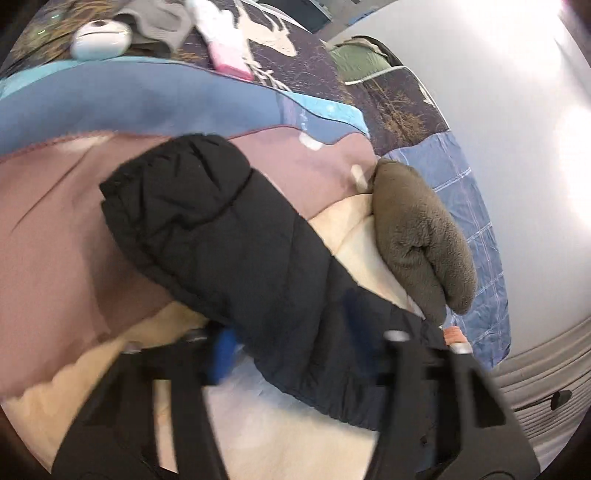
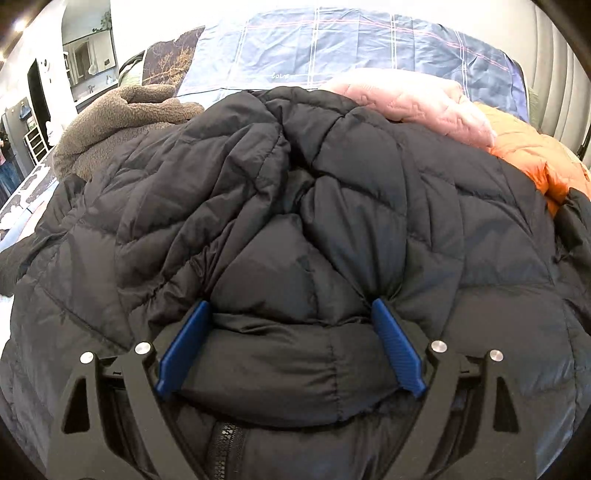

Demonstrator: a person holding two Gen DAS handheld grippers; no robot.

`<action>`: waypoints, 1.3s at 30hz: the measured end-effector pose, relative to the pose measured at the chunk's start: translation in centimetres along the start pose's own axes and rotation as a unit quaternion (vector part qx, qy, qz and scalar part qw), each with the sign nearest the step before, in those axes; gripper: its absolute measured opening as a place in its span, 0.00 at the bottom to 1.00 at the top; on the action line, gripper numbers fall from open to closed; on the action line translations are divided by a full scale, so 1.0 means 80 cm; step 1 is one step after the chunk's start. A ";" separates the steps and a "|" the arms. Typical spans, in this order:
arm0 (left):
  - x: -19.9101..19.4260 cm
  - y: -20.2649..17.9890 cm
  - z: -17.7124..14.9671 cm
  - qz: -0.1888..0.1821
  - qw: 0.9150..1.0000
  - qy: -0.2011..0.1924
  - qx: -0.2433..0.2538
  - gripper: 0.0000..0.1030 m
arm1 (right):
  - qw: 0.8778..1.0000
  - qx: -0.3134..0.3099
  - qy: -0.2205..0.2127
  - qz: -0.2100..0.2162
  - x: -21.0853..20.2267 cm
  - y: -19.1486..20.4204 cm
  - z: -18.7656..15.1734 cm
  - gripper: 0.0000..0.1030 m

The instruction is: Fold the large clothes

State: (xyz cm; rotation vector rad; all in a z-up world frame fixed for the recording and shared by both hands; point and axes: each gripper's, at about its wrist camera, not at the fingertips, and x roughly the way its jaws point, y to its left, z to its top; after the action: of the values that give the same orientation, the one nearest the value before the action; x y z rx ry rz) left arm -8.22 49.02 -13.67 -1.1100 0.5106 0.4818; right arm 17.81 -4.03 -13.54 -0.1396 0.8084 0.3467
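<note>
A black puffer jacket [image 2: 295, 192] lies bunched on the bed and fills the right wrist view, its zipper [image 2: 225, 443] at the bottom. My right gripper [image 2: 291, 306] stands open and wide, low over the jacket, with a puffy fold bulging between the blue pads [image 2: 184, 347]. In the left wrist view the jacket's black sleeve [image 1: 207, 229] stretches away over a purple, blue and cream quilt [image 1: 55, 206]. My left gripper [image 1: 288, 325] is blurred; the sleeve's near end sits between its jaws, which look closed on it.
A brown fleece garment [image 1: 417, 236] [image 2: 122, 118] lies beside the jacket. A pink quilted garment [image 2: 406, 96] and an orange puffer [image 2: 528, 155] lie at the far right on a blue plaid sheet [image 2: 332, 51]. A white round device [image 1: 99, 37] and grey clothing [image 1: 162, 22] sit at the quilt's far end.
</note>
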 end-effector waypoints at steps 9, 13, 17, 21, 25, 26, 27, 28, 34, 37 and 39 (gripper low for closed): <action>0.001 -0.209 -0.032 -0.086 0.981 -0.004 0.172 0.04 | 1.000 0.007 -0.005 0.009 -0.005 -0.009 -0.003 0.87; 0.004 -0.357 -0.126 -0.178 0.939 0.034 0.292 0.05 | 0.999 0.018 -0.010 0.026 -0.008 -0.018 -0.005 0.89; 0.021 -0.464 -0.242 -0.259 0.886 0.109 0.370 0.05 | 0.998 0.040 -0.011 0.052 -0.020 -0.034 -0.006 0.90; 0.044 -0.518 -0.360 -0.286 0.834 0.175 0.439 0.10 | 0.997 0.043 -0.010 0.059 -0.055 -0.052 -0.015 0.90; 0.068 -0.515 -0.445 -0.259 0.790 0.219 0.510 0.63 | 0.998 0.058 -0.008 0.031 -0.101 -0.092 -0.030 0.90; 0.073 -0.509 -0.458 -0.248 0.782 0.218 0.529 0.64 | 0.998 0.067 -0.006 0.018 -0.111 -0.107 -0.034 0.90; 0.078 -0.503 -0.468 -0.238 0.773 0.220 0.545 0.65 | 0.997 0.076 -0.006 0.012 -0.117 -0.118 -0.038 0.90; 0.082 -0.497 -0.473 -0.229 0.769 0.225 0.553 0.65 | 0.995 0.094 -0.007 0.009 -0.127 -0.137 -0.042 0.90; 0.077 -0.454 -0.438 -0.207 0.775 0.217 0.556 0.76 | 0.988 0.148 -0.030 0.015 -0.156 -0.176 -0.039 0.90; 0.055 -0.424 -0.406 -0.192 0.789 0.189 0.553 0.79 | 0.994 0.091 -0.054 0.007 -0.166 -0.144 -0.025 0.90; 0.048 -0.409 -0.387 -0.167 0.797 0.163 0.556 0.80 | 0.997 0.034 -0.068 0.008 -0.170 -0.102 -0.012 0.90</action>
State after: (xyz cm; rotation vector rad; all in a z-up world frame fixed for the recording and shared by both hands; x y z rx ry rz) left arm 9.92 8.80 -3.73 -0.0962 0.7335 -0.3495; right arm 11.36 -15.34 -4.37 -0.0443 0.6853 0.3401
